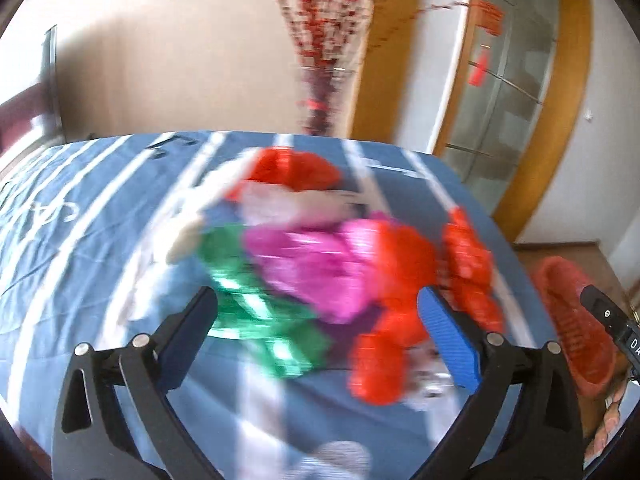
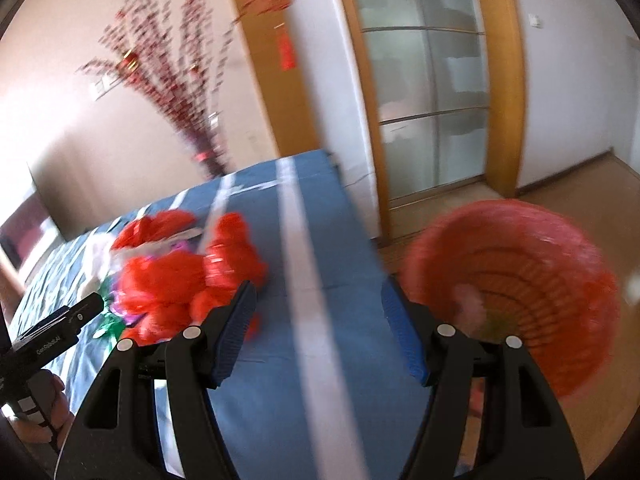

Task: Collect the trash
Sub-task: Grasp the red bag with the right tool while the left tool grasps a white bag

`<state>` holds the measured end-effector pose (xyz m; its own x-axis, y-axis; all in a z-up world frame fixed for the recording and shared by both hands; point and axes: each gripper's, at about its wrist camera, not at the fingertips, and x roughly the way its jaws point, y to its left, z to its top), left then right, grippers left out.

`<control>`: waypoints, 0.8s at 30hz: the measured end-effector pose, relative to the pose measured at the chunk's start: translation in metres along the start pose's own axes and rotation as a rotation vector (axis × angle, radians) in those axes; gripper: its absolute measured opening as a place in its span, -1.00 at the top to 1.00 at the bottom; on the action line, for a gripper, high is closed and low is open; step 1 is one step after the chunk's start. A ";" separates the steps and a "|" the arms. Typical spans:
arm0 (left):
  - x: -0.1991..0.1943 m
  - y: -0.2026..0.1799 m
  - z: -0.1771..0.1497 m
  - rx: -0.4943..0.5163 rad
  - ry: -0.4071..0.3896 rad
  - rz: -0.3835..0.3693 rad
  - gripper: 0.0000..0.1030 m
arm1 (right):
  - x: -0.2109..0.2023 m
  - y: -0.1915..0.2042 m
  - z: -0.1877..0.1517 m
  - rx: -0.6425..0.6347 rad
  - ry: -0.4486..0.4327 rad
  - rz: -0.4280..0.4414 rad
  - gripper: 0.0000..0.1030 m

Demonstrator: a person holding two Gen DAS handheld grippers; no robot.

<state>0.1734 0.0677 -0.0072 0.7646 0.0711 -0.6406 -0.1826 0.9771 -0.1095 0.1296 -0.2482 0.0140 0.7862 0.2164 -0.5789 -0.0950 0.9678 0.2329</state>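
Left gripper point(image 1: 316, 336) fingers wide, empty, above the blurred trash pile point(image 1: 320, 256) on the blue striped bedsheet point(image 1: 80, 248); right gripper point(image 2: 316, 320) likewise wide, empty; only the right wrist view shows inside the red basket point(image 2: 520, 280) beside the bed.

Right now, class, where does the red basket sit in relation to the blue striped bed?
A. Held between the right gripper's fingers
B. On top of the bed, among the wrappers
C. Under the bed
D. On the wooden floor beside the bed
D: the red basket stands on the wooden floor off the edge of the bed, apart from the trash pile.
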 end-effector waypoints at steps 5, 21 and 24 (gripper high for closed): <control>0.007 0.040 0.008 -0.038 0.003 0.045 -0.91 | 0.039 0.041 0.006 -0.032 0.065 0.058 -0.21; 0.061 0.114 0.029 -0.094 0.095 0.056 -0.90 | 0.106 0.068 0.008 -0.046 0.171 -0.010 -0.15; 0.065 0.116 0.029 -0.099 0.100 0.048 -0.90 | 0.108 0.069 0.007 -0.050 0.180 -0.009 -0.11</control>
<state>0.2194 0.1917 -0.0395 0.6889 0.0923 -0.7190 -0.2817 0.9480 -0.1482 0.2119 -0.1588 -0.0269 0.6652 0.2230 -0.7126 -0.1219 0.9740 0.1909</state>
